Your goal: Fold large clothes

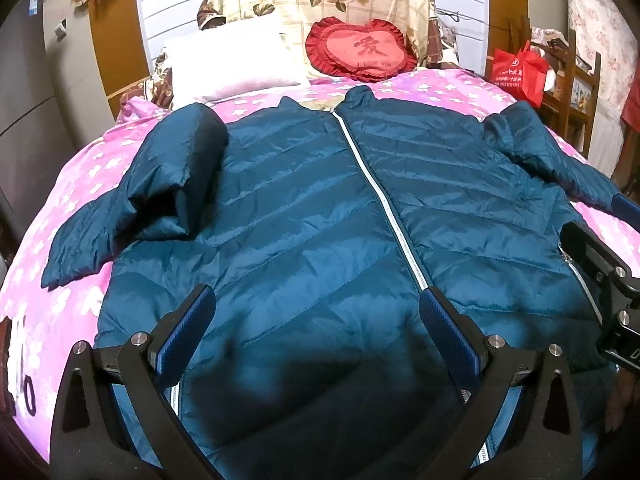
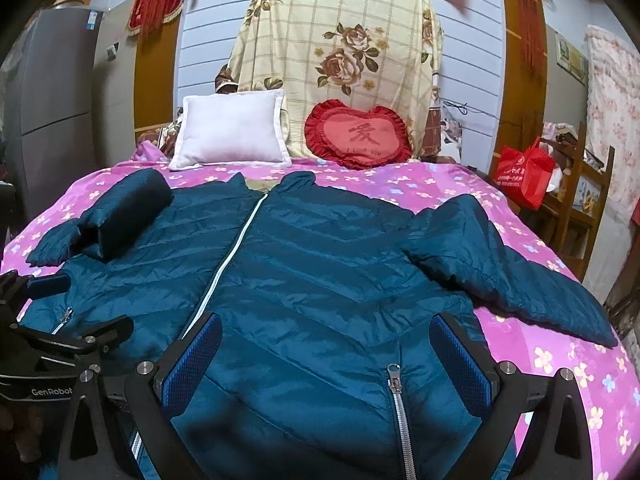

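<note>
**Jacket flat on the bed, both claws apart**

The blue jacket (image 1: pixel 320 208) lies zipped on the pink bedsheet (image 1: pixel 80 184), collar toward the red heart cushion (image 1: pixel 360 50). The left gripper (image 1: pixel 316 300) and the right gripper (image 2: pixel 326 332) hang over its hem, fingers apart, gripping nothing. Only the right view shows the pocket zipper (image 2: pixel 394 376) up close.

1 jacket (image 2: pixel 320 280), 2 pillows (image 2: pixel 232 132), 1 red bag (image 2: pixel 524 176)

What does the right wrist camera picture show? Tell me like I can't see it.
A dark blue puffy jacket lies zipped and face up on a pink flowery bed. The open right gripper hovers over its hem, beside the left gripper.
</note>
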### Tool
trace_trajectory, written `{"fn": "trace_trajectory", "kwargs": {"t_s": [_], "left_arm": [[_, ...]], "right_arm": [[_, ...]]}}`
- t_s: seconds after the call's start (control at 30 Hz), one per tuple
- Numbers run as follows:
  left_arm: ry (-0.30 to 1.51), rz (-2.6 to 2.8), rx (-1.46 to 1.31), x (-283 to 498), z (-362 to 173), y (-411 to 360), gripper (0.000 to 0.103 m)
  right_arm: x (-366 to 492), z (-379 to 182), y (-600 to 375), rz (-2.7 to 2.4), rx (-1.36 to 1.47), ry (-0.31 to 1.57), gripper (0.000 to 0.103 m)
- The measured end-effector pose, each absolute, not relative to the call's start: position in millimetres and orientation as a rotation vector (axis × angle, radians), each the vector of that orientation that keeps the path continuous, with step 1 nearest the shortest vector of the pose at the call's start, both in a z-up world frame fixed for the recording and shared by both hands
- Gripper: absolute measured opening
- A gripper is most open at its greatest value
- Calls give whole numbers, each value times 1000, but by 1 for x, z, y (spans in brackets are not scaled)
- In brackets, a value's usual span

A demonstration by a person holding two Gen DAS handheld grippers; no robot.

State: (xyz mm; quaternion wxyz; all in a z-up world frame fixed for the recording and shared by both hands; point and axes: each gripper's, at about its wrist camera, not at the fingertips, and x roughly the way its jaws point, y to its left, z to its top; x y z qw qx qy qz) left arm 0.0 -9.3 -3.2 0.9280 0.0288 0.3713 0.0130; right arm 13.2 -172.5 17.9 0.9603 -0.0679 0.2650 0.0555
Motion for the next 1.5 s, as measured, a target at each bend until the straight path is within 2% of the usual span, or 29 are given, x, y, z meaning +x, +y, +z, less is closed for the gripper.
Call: {"fn": "trace_trajectory", "kwargs": {"t_s": [1.5], "left_arm": [[781,17,37,1,-8,-6,102]], "right_arm": [[8,21,-169,102,-147,530,103]]}}
